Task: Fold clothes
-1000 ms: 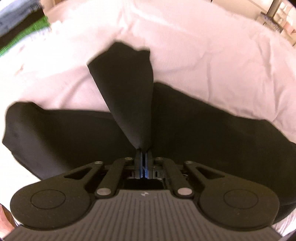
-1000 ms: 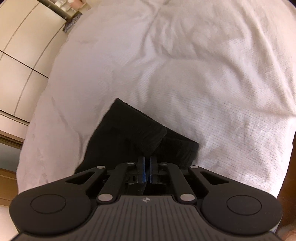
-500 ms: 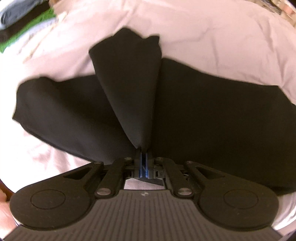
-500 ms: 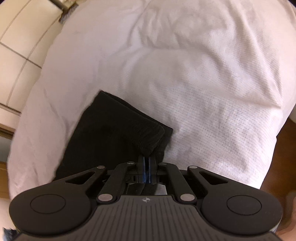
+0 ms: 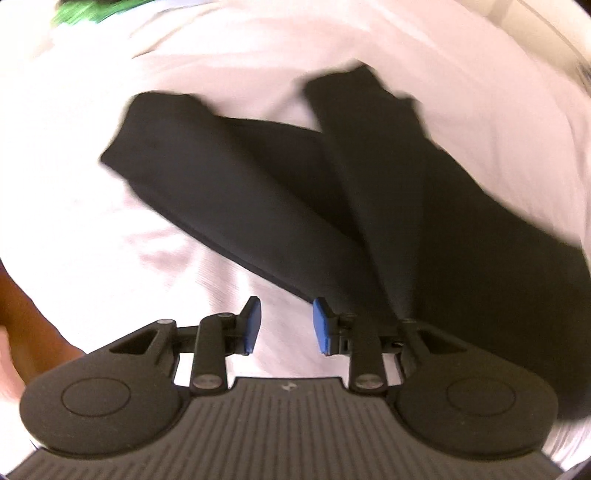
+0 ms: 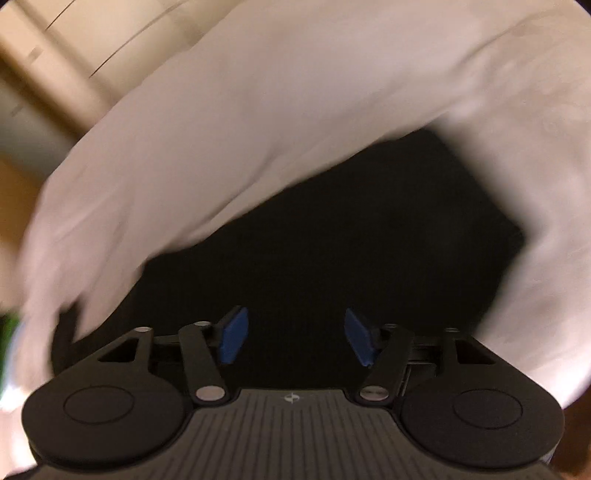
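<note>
A black garment (image 5: 295,206) lies on the white bed sheet (image 5: 110,229), with one layer folded over another so two dark lobes fan out ahead. My left gripper (image 5: 284,326) is open and empty, its blue pads (image 5: 253,325) apart just in front of the garment's near edge. In the right wrist view the same black garment (image 6: 351,240) fills the middle. My right gripper (image 6: 293,334) is open and empty above it, blue pads (image 6: 232,334) wide apart. Both views are motion-blurred.
The white sheet (image 6: 258,110) covers the bed around the garment. A green and dark pile of clothes (image 5: 85,11) shows at the far left top. Pale cabinet panels (image 6: 55,48) stand beyond the bed. Brown floor (image 5: 26,317) shows at the left edge.
Both grippers have opened and let go of the black garment. The lifted fold has dropped onto the lower layer, and both cameras have swung.
</note>
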Motion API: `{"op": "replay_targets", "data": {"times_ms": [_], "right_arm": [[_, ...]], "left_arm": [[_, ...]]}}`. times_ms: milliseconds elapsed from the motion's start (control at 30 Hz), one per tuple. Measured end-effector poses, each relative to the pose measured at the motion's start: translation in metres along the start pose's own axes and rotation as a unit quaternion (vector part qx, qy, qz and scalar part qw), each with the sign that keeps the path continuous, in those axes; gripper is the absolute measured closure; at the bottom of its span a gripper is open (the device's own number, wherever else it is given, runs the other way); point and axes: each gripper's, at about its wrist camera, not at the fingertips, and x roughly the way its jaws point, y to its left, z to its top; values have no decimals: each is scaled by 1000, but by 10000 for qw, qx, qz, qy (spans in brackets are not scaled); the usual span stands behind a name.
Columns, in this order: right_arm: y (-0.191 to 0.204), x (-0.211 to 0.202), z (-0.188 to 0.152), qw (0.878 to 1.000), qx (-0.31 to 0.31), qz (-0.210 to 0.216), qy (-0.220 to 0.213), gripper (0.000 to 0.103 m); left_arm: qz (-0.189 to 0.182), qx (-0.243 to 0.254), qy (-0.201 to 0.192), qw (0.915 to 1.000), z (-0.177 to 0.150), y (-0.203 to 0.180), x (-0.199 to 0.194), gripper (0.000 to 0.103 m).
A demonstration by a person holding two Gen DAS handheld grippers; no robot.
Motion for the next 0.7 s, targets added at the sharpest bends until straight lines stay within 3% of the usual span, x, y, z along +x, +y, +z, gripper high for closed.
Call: {"op": "replay_targets", "data": {"times_ms": [33,167,267,333,433,467,500,600,667,700], "right_arm": [[16,15,-8,9994,-60,234,234,61],[81,60,-38,9914,-511,820,881,63],[127,85,-59,9848,-736,1039,1184,63],[154,97,-70,9830,-853,1018,1267,62],[187,110,-82,9817,-901,1023,1327,61],[195,114,-84,9817,-930,997,1334,60],[203,117,-88,9818,-960,952,1336,60],[225,124,-93,9827,-1002,882,1283,60],[237,125,-94,9830,-1053,874,1226,60],[244,126,-95,9829,-1077,884,1200,60]], "left_arm": [[-1,-175,-48,9998,7,10,3,78],[-201,-1053,0,9942,33,56,27,74],[-452,-2039,73,9779,45,100,43,60],[-588,-2518,34,9660,51,125,52,56],[-842,-3017,-47,9497,58,152,66,59],[-922,-3063,-77,9474,61,157,70,74],[-964,-2957,-118,9503,63,159,70,103],[-1027,-2344,-268,9663,65,161,57,103],[-840,-1781,-289,9800,61,161,47,102],[-751,-1579,-216,9844,59,162,47,96]]}}
